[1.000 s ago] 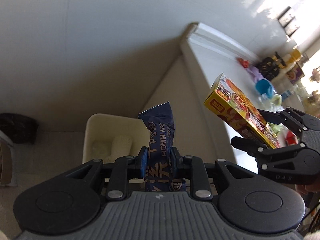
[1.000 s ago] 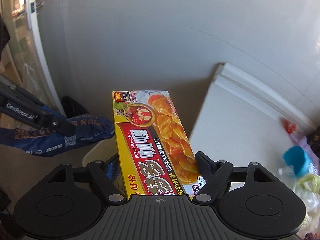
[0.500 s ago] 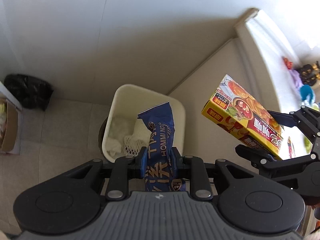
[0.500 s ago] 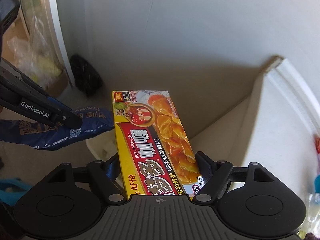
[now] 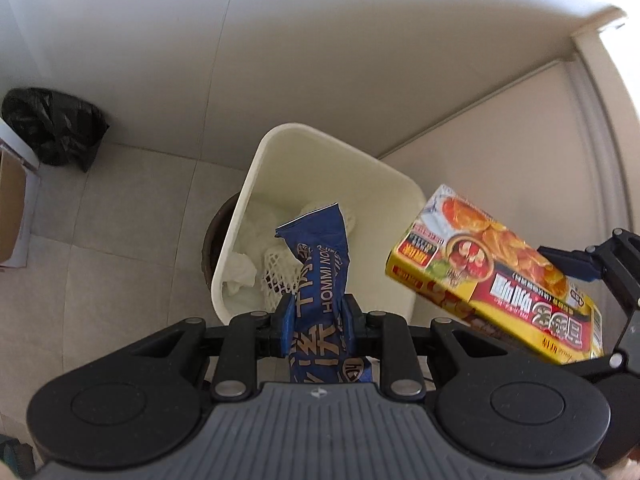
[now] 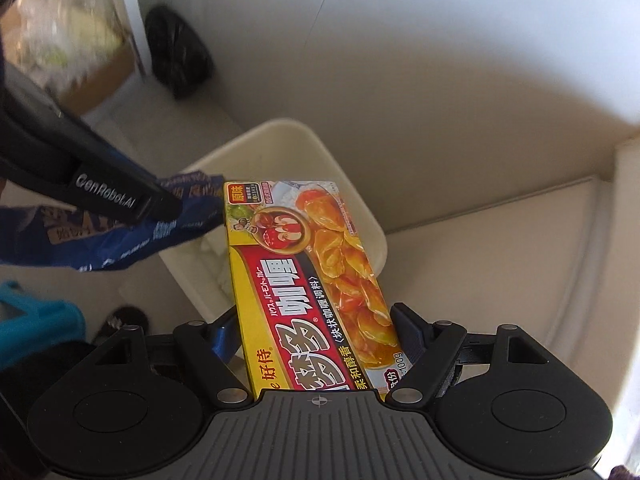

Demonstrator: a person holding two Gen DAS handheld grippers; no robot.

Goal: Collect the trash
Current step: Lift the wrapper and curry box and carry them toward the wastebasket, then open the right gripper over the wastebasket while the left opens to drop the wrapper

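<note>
My left gripper (image 5: 318, 314) is shut on a blue snack wrapper (image 5: 320, 276) that stands up between its pads, over the near rim of a cream trash bin (image 5: 280, 148). The bin holds crumpled white paper (image 5: 244, 268) and foam netting. My right gripper (image 6: 316, 328) is shut on a yellow curry box (image 6: 308, 276), held flat above the cream trash bin (image 6: 288, 140). In the left wrist view the curry box (image 5: 492, 288) hangs to the right of the bin, just past its rim. The left gripper's arm and the blue wrapper (image 6: 120, 236) show at the left of the right wrist view.
A black rubbish bag (image 5: 52, 124) sits on the tiled floor by the wall. A cardboard box (image 5: 12, 208) lies at the far left. A white counter side (image 5: 520, 152) rises right of the bin. A slippered foot (image 6: 120, 320) and a teal object (image 6: 36, 320) are near.
Both grippers have come down toward the bin, which now looks larger and nearer. The tabletop with its clutter has left the view. The grips on wrapper and box are unchanged.
</note>
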